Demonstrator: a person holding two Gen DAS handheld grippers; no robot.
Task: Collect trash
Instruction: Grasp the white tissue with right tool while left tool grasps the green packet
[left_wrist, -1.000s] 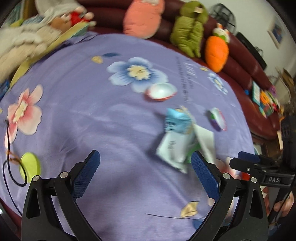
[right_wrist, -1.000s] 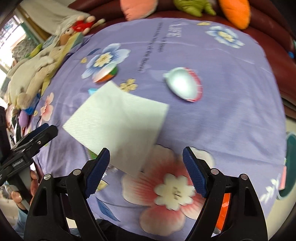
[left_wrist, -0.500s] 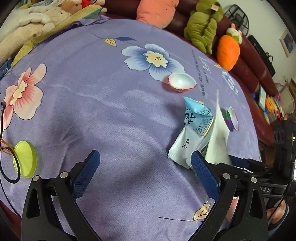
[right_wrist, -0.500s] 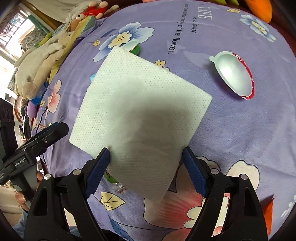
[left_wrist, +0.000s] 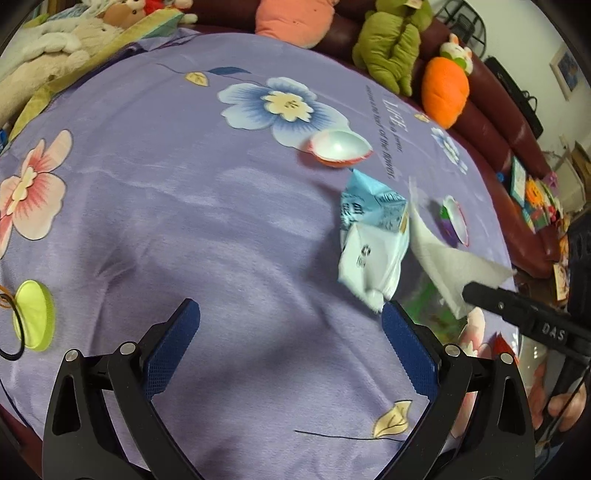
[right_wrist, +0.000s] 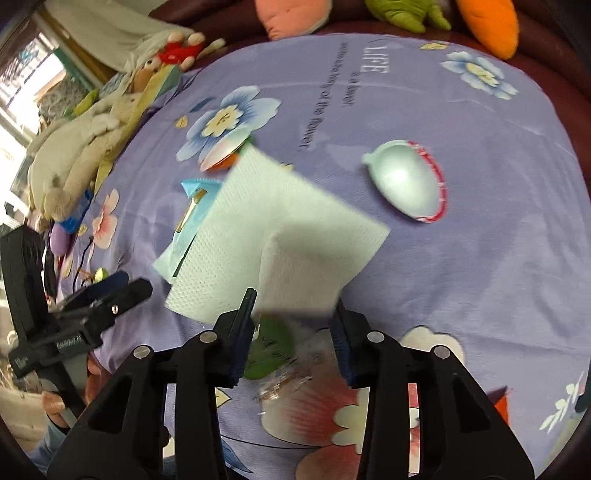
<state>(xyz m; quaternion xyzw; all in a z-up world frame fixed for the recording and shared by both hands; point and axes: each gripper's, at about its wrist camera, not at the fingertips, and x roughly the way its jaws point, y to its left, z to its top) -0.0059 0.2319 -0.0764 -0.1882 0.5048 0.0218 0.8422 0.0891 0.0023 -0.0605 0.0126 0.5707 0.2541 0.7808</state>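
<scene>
My right gripper is closing on a white paper napkin. Its blue pads press the napkin's near edge, which buckles into a ridge between them. In the left wrist view the napkin stands lifted off the purple cloth beside the right gripper's finger. A blue and white snack wrapper lies next to it, just beyond my open left gripper, which holds nothing. Two plastic half shells lie farther off. Crumpled clear and green plastic lies under the right gripper.
A purple flowered cloth covers the surface. A yellow-green lid and a black cable sit at its left edge. Plush toys line a dark red sofa behind. A person's hand holds the left gripper.
The right gripper's jaws have narrowed onto the napkin, which now bends between them. The left gripper stays open in much the same place.
</scene>
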